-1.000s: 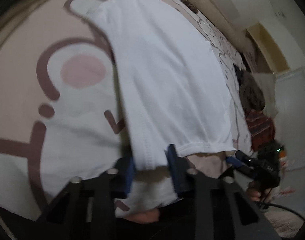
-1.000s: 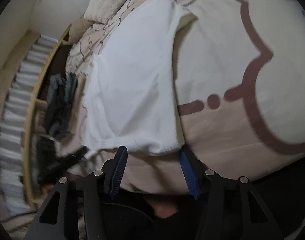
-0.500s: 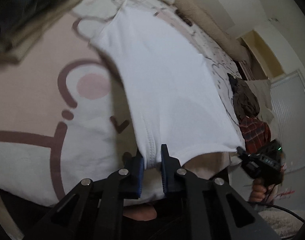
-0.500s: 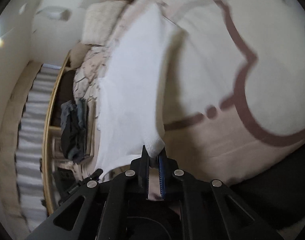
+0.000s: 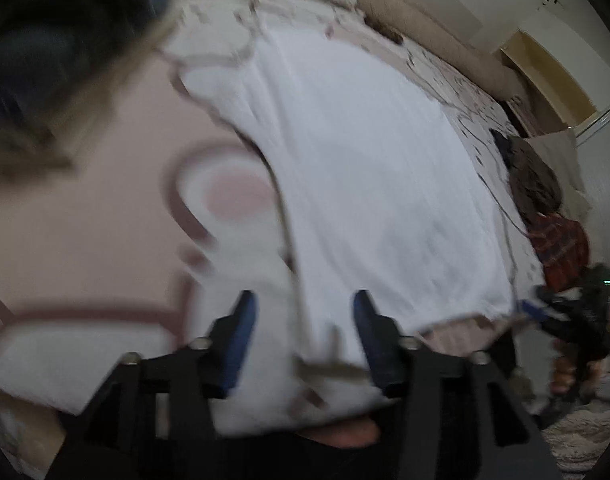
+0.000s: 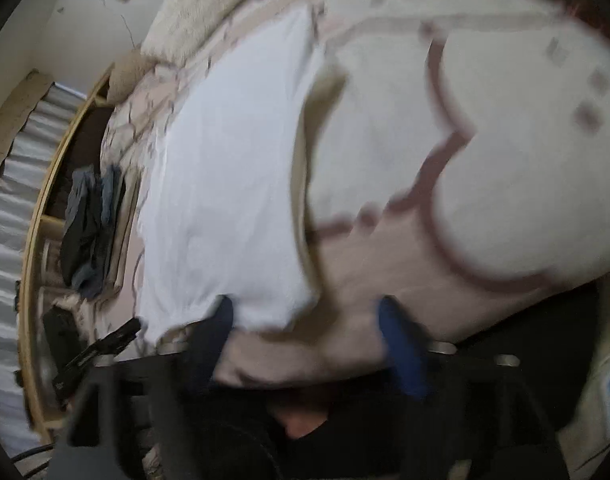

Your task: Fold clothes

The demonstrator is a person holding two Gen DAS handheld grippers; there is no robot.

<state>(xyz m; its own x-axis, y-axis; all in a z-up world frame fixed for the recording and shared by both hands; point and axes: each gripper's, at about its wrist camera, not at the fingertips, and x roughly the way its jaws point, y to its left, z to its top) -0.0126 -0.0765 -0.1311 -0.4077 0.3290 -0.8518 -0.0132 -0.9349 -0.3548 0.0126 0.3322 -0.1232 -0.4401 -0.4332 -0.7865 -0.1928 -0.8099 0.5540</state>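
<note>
White shirt lies flat on the bed, only partly folded.

The big bed (image 5: 85,240) with its pink and cream cover holds the white shirt (image 5: 365,184), which looks like a long, narrow shape with its sides already tucked in, so the first folds seem done. It has yet to be folded end to end into a small square, and a dark heap of other clothes (image 5: 545,200) waits at the far side. The left tongs (image 5: 301,320) have just been opening and now stand apart over the near hem, not pinching it. The right tongs (image 6: 305,320) have just been opening too and stand wide, with the shirt corner lying loose between them.
</note>
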